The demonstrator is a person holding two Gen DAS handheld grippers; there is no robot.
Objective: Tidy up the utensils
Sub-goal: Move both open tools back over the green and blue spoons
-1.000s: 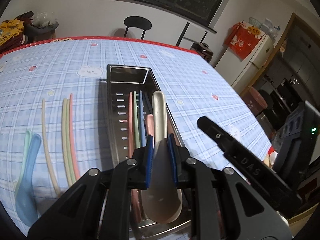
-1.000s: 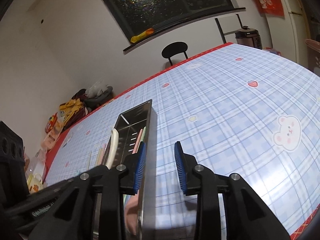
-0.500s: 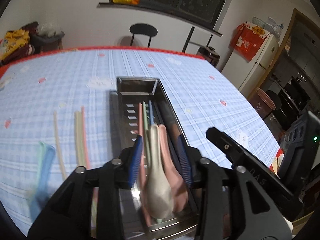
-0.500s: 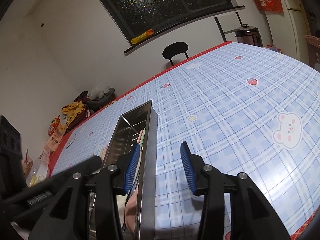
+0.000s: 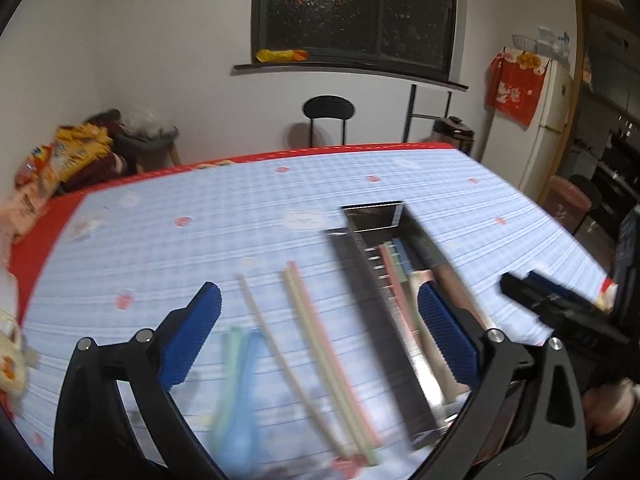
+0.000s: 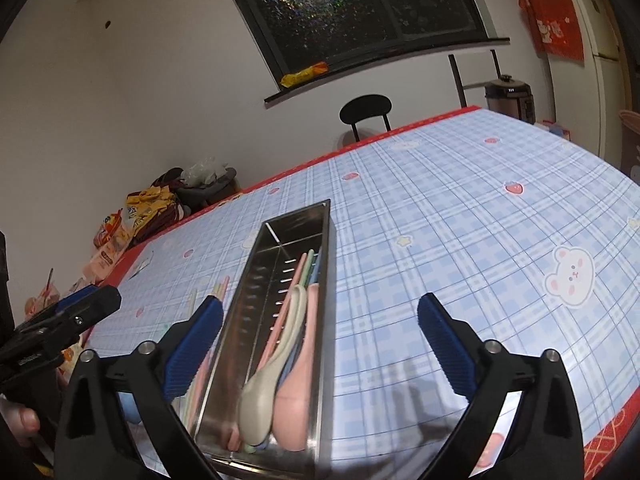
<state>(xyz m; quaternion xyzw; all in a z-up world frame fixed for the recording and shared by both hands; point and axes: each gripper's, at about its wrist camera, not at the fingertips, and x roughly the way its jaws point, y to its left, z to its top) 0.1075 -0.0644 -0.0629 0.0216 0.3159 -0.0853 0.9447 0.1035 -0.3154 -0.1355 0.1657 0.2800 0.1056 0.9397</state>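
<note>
The left gripper (image 5: 318, 322) is standing wide, its jaws having just been opening, and nothing is pressing against its blue pads; it is hanging over the loose chopsticks (image 5: 316, 344) and the pale green and blue spoons (image 5: 236, 392) lying blurred on the desk (image 5: 248, 208). The right gripper (image 6: 320, 320) is also spreading wide after just opening, with nothing gripped, its jaws straddling the near end of the steel utensil tray (image 6: 256, 280). Inside the tray a beige spoon (image 6: 268, 376) is lying over a pink spoon (image 6: 300, 392), alongside pink, green and blue chopsticks (image 6: 306, 272) running toward the far end. The tray is sitting lengthwise on the desk, just right of the loose chopsticks. A blue plaid cloth with bears, strawberries and a red border (image 6: 432, 120) is covering the desk. Beyond it a black chair (image 6: 366, 110) is standing against a white wall under a dark window (image 6: 348, 4). Snack bags (image 6: 148, 204) are piling up in the left corner, and a rice cooker (image 6: 508, 96) and a fridge with a red cloth (image 6: 554, 20) are showing to the right.
</note>
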